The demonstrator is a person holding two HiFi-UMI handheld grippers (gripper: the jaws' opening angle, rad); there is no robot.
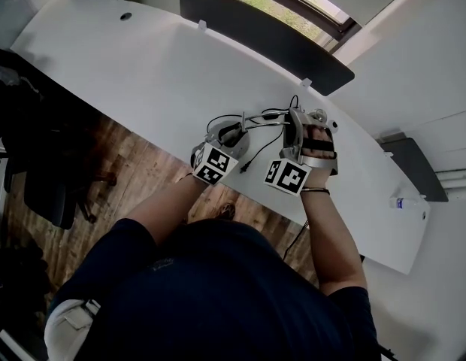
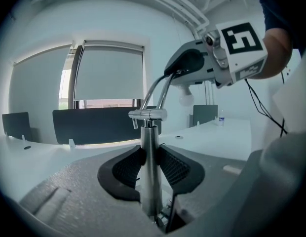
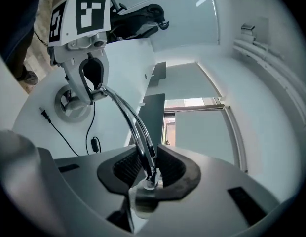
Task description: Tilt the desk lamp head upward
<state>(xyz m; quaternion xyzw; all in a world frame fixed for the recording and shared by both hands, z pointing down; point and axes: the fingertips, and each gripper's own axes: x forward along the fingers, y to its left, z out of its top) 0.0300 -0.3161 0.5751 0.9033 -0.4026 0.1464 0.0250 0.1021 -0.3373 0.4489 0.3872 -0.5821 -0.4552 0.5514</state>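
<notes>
A chrome desk lamp stands on the white desk (image 1: 143, 74). In the left gripper view its upright post (image 2: 151, 147) runs between the black pads of my left gripper (image 2: 152, 169), which press on it from both sides. The twin-rod arm (image 3: 126, 115) curves from the post into my right gripper (image 3: 149, 169), shut on the arm's end joint. The head view has both grippers close together, left (image 1: 231, 135) over the round base, right (image 1: 299, 125) by the lamp head (image 1: 318, 116). The right gripper view looks back at the left gripper (image 3: 91, 78) above the base (image 3: 74, 105).
The lamp's black cable (image 1: 257, 150) trails over the desk toward its near edge. A dark divider panel (image 1: 263, 40) runs along the far edge. A small bottle (image 1: 402, 201) stands at the right end. A black chair (image 1: 37, 179) sits on the wood floor at left.
</notes>
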